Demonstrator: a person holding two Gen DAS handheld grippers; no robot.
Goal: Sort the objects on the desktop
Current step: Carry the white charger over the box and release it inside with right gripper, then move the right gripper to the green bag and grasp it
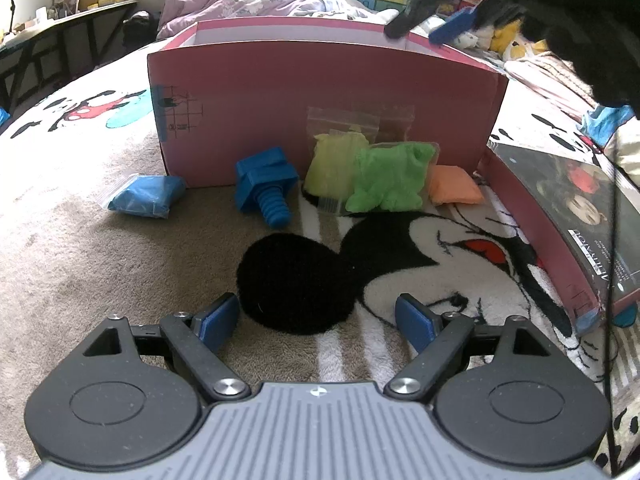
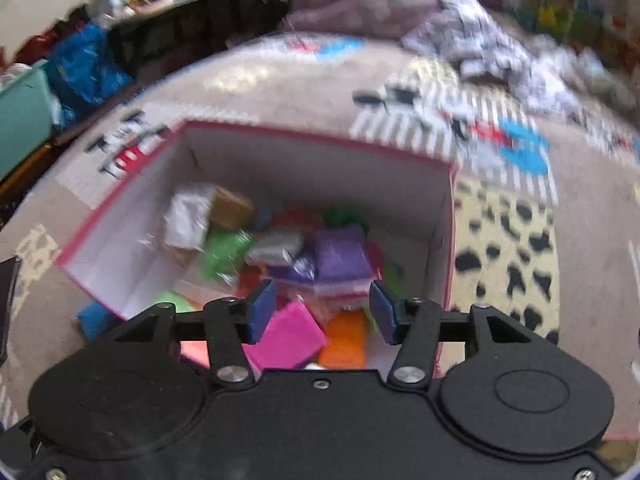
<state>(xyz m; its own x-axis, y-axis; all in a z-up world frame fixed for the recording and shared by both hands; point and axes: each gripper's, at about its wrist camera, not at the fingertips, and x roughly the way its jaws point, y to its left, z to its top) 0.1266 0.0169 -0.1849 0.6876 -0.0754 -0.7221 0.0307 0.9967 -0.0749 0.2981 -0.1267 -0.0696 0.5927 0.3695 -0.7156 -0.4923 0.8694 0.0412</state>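
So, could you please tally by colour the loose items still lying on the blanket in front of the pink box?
Blue: 2, a bagged blue clay pack and a blue plastic toy bolt
Yellow: 1, bagged yellow clay
Green: 1, bagged green clay
Orange: 1, bagged orange clay
Total: 5

The pink cardboard box (image 1: pixel 320 92) has matt outer walls and plain white paper inside. Before it lies a fluffy printed fleece blanket (image 1: pixel 100 248), soft and rough. Against the box lean glossy clear plastic bags of green clay (image 1: pixel 390 180) and yellow clay (image 1: pixel 332 164). Left of them, the blue plastic bolt (image 1: pixel 266 186) looks matt and ridged.
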